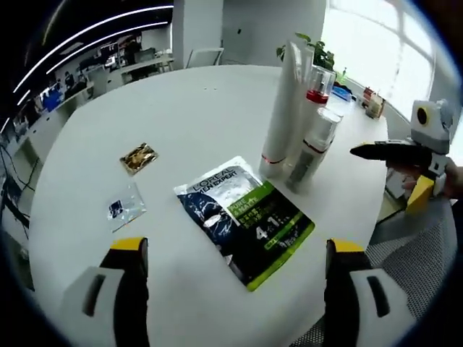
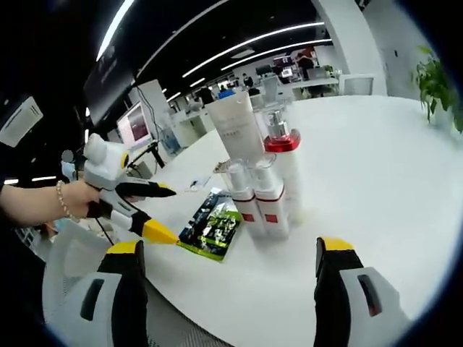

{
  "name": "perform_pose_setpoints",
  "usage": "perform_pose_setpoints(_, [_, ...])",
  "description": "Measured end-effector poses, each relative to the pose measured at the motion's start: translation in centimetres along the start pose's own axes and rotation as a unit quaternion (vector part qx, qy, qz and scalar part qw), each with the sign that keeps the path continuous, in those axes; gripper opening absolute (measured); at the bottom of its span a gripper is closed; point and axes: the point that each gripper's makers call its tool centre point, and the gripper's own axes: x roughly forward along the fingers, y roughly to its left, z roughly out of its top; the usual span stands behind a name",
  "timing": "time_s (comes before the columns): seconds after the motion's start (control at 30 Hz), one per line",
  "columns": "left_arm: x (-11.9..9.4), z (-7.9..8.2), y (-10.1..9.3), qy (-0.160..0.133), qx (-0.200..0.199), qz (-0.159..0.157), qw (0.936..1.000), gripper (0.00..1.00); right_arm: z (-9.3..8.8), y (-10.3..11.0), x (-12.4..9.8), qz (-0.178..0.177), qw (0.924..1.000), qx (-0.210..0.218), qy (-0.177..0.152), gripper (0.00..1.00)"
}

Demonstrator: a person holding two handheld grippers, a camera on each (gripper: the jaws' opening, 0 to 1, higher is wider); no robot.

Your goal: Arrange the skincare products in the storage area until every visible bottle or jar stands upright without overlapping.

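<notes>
The skincare cluster stands upright on the round white table [image 1: 188, 108]: a tall white tube [image 1: 283, 108] resting on its cap, a red-collared pump bottle [image 1: 312, 108] and a smaller clear-capped bottle [image 1: 307, 155], packed so that they touch.

In the right gripper view the same cluster resolves further: the white tube [image 2: 237, 126] at the rear, the red-collared pump bottle [image 2: 281, 155] beside it, and two short clear-capped bottles [image 2: 257, 195] with red labels in front, side by side.

A green-and-white L'Oréal sachet [image 1: 242, 217] lies flat just at 7 o'clock of the cluster in the left gripper view. A gold foil sachet [image 1: 138, 157] and a clear sample sachet [image 1: 124, 206] lie well apart at 9 o'clock.

The left gripper [image 1: 235, 289] hangs over the near table edge with its jaws spread wide and empty; the cluster is at 1 o'clock, well clear of them. The right gripper [image 2: 228, 289] is likewise released and empty, the cluster at 12 o'clock, near but not touched.

In the right gripper view, the left gripper [image 2: 163, 210] enters at 9 o'clock, held by a hand [image 2: 76, 199] wearing a bead bracelet.
</notes>
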Motion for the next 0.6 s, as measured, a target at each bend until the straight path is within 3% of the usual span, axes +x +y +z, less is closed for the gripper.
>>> perform_pose_setpoints(0.43, [-5.2, -1.1, 0.9, -0.046, -0.063, 0.024, 0.9966, 0.99, 0.4, -1.0, -0.5, -0.018, 0.9997, 0.0, -0.018, 0.96])
perform_pose_setpoints(0.6, [-6.6, -2.5, 2.5, -0.052, -0.08, 0.044, 0.9945, 0.99, 0.2, -0.8, -0.5, -0.014, 0.9997, -0.001, -0.017, 0.96])
